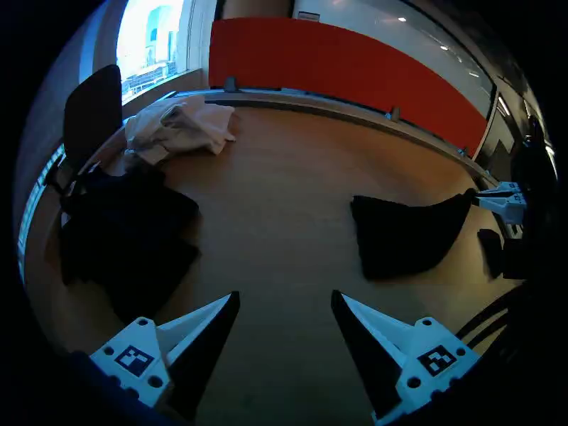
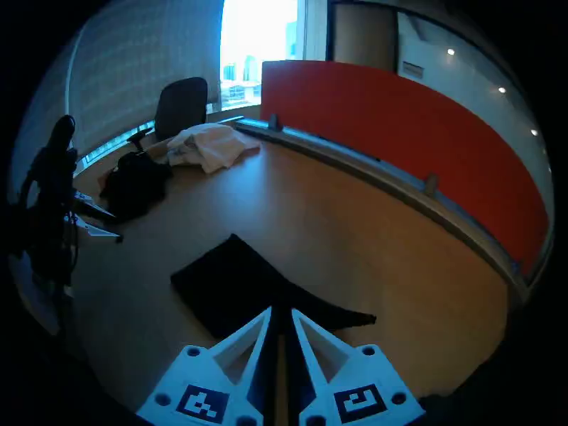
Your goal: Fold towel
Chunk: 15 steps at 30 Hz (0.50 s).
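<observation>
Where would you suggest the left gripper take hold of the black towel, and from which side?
The black towel's near corner, from the left gripper's side: it lies flat and free, while the right gripper pinches another corner.

Setting: office, open-plan type.

- Desk (image 2: pixel 397 241): long, wood-topped, curving, running from 9 to 4 o'clock in the right gripper view.
- Partition screen (image 2: pixel 426 142): red, upright along the desk's far edge from 12 to 3 o'clock, held at its foot by small brackets (image 2: pixel 429 183).
- Swivel chair (image 2: pixel 181 106): dark, high-backed, at the desk's end at 11 o'clock.
- Window (image 2: pixel 259 50): at 12 o'clock, bright, with tall city buildings outside.
- Window covering (image 2: pixel 135 78): pale, gridded, at 10 o'clock.
- Ceiling lights (image 2: pixel 502 90): small recessed spots at 2 o'clock.
</observation>
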Tool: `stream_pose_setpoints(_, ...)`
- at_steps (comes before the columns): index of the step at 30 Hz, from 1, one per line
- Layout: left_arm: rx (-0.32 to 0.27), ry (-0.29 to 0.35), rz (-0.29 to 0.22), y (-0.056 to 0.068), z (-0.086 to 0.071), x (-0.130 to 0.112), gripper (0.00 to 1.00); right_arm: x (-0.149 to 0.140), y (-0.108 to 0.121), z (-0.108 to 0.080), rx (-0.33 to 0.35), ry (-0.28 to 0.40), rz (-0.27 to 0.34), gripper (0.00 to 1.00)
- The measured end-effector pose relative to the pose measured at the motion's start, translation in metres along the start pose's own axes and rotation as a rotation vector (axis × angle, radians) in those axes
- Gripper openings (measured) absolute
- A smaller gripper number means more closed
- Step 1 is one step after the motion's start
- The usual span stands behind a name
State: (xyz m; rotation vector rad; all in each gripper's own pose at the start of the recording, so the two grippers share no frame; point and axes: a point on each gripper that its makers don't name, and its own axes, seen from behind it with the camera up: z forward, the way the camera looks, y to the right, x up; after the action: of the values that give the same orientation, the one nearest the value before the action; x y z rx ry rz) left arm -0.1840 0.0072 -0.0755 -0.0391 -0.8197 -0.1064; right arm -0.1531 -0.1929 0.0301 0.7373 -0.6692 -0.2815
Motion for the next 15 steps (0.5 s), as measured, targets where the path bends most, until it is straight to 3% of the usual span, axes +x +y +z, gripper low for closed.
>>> stream_pose_setpoints(15, -0.018, 0.021, -0.011, -0.004, -0.014, -0.001, 0.96, 0.033, -0.06, 0.049, 0.102, 0.001, -0.056, 0.04)
